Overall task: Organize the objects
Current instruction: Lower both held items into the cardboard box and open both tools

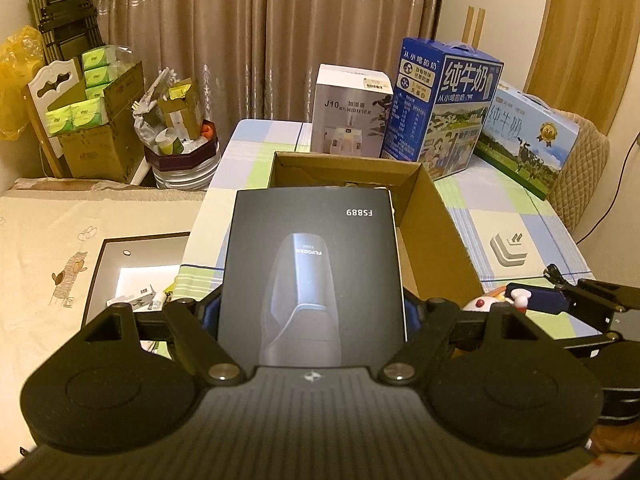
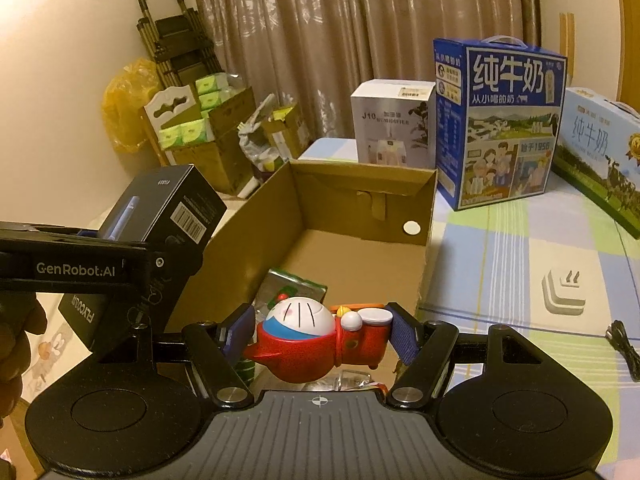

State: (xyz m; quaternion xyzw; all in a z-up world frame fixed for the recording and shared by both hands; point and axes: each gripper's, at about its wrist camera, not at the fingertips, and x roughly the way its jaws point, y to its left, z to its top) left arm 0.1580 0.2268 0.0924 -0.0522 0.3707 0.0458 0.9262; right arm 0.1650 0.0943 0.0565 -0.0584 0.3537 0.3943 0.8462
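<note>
Your checked tablecloth carries an open cardboard box at its middle, with a tall blue milk carton, a flat pale-blue milk case and a white humidifier box standing behind it. Your left gripper is clamped on the sides of a black FS889 box, held tilted just above the cardboard box's near-left edge. Your right gripper pinches a red and white cartoon toy between its blue pads, over the near end of the cardboard box. A green packet lies on the box floor beneath the toy.
</note>
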